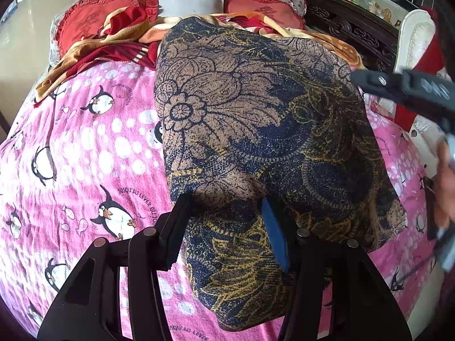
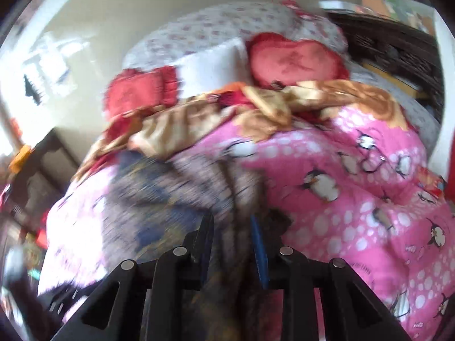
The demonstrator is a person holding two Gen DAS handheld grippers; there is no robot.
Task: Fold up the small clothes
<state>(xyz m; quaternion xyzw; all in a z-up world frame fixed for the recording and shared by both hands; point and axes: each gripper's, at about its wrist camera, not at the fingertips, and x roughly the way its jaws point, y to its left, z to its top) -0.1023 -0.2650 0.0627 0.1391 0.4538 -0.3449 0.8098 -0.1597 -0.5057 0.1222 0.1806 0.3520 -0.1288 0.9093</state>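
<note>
A dark blue and tan floral garment (image 1: pixel 256 130) lies folded on the pink penguin bedspread (image 1: pixel 85 153). My left gripper (image 1: pixel 227 216) straddles its near edge. The black finger sits at the cloth's left border, the blue pad rests on the fabric, and the jaws stand apart with cloth between them. My right gripper (image 1: pixel 359 81) reaches in at the upper right above the garment's far right corner, with a hand (image 1: pixel 446 184) behind it. The right wrist view is blurred: the right gripper (image 2: pixel 231 233) has its jaws parted, with a band of the garment (image 2: pixel 176 187) running between them.
Red frilled cushions (image 1: pixel 82 25), a white pillow (image 1: pixel 190 0) and a crumpled red and gold blanket (image 1: pixel 93 48) crowd the head of the bed. A dark carved headboard (image 1: pixel 355 31) and a white chair (image 1: pixel 415 42) stand at the right. Pink bedspread (image 2: pixel 355 199) shows on either side of the garment.
</note>
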